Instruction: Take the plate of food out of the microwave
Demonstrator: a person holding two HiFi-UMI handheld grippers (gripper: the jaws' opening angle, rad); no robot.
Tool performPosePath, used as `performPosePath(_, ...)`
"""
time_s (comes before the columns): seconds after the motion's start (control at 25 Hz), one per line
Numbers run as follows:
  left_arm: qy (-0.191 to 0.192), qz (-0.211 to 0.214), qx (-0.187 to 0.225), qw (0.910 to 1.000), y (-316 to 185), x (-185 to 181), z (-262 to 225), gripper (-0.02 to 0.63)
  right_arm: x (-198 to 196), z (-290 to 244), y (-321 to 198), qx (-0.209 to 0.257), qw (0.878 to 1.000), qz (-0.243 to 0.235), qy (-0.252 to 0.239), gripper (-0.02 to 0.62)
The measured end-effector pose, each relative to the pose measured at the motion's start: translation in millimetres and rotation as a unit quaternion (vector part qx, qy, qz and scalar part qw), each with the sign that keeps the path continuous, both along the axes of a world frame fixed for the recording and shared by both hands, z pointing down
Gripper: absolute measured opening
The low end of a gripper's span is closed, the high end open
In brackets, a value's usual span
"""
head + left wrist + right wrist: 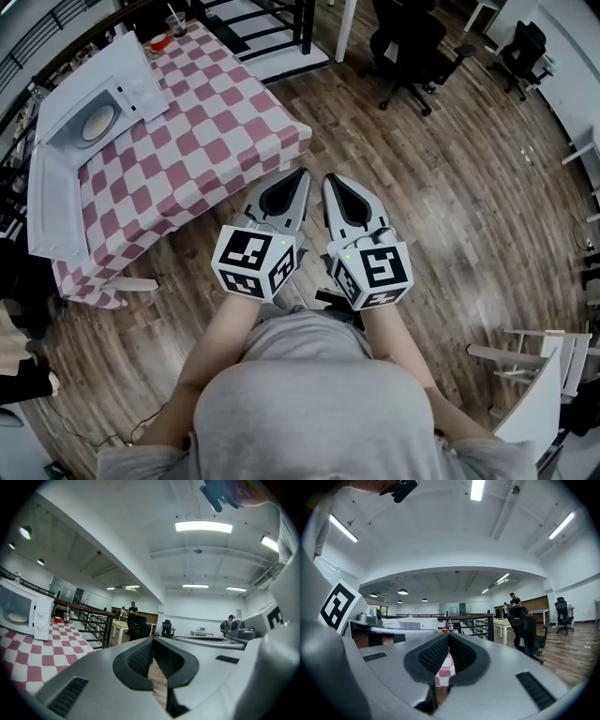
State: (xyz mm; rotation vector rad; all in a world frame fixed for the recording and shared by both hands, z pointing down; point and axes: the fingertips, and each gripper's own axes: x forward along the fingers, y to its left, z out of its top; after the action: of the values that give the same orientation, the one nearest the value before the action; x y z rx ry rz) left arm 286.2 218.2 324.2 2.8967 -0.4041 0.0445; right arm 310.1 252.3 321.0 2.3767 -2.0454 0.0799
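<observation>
Near: left gripper point(301, 172) and right gripper point(329, 178) side by side at person's chest, over wood floor point(450, 206). Both jaws pressed together, nothing in them.

Further, off to left: bench point(216, 141) with checked cloth.

Far end of bench: microwave point(103, 80), door point(52, 206) apparently swung open. Plate of food point(97, 123) inside (pale disc, contents unclear), well apart from both jaws.

Judgement: nothing taken out yet; approach, grasp and withdrawal all left.

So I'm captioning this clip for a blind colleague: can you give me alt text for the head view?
A person holds the left gripper and right gripper side by side, both shut and empty, above a wooden floor, just off the corner of a checked-cloth table. A white microwave at the table's far end shows a plate inside.
</observation>
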Motion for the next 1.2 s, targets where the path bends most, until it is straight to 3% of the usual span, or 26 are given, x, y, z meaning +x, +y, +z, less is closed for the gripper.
performPosePath(0.64, 0.019, -0.086, -0.002, 0.9961, -96, -90, 3, 0.002, -91, 3, -101, -0.004, 0.995, -0.101, 0.020, 0.026)
performPosePath(1.2, 0.016, -0.125, -0.006, 0.9920, -166, -143, 9, 0.002, -135, 8, -169, -0.011, 0.992, -0.127, 0.025, 0.026)
